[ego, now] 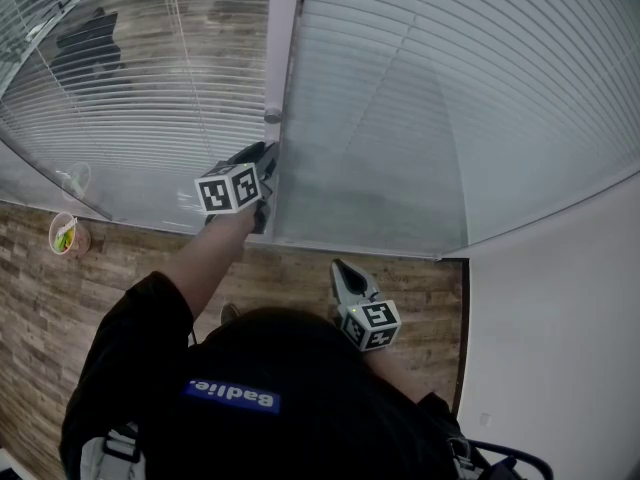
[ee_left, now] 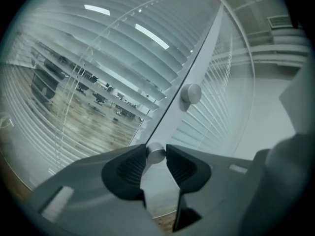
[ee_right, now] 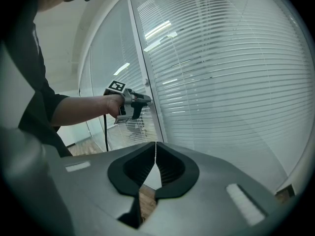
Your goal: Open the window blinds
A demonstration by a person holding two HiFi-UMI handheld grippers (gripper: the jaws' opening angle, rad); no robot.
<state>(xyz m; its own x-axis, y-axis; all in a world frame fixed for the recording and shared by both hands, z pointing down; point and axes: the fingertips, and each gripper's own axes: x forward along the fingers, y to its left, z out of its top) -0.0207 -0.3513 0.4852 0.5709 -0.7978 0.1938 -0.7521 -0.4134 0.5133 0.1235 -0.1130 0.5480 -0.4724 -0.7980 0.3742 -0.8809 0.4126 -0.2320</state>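
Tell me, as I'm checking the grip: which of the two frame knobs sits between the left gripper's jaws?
The nearer knob, pinched by the left gripper; the other knob stands free farther along the frame.

A small round pinkish cup (ego: 68,235) with green contents stands on the brown wood-plank floor (ego: 300,280); a plain white wall (ego: 560,348) is at right.

- head cam: above person's dark shoulders (ego: 250,368), facing steeply down at white slatted window blinds (ego: 400,118).
- left gripper cam: v. close to small round silver knob (ee_left: 156,153), facing blinds.
- right gripper cam: further back, same blinds, shows left gripper (ee_right: 144,100).
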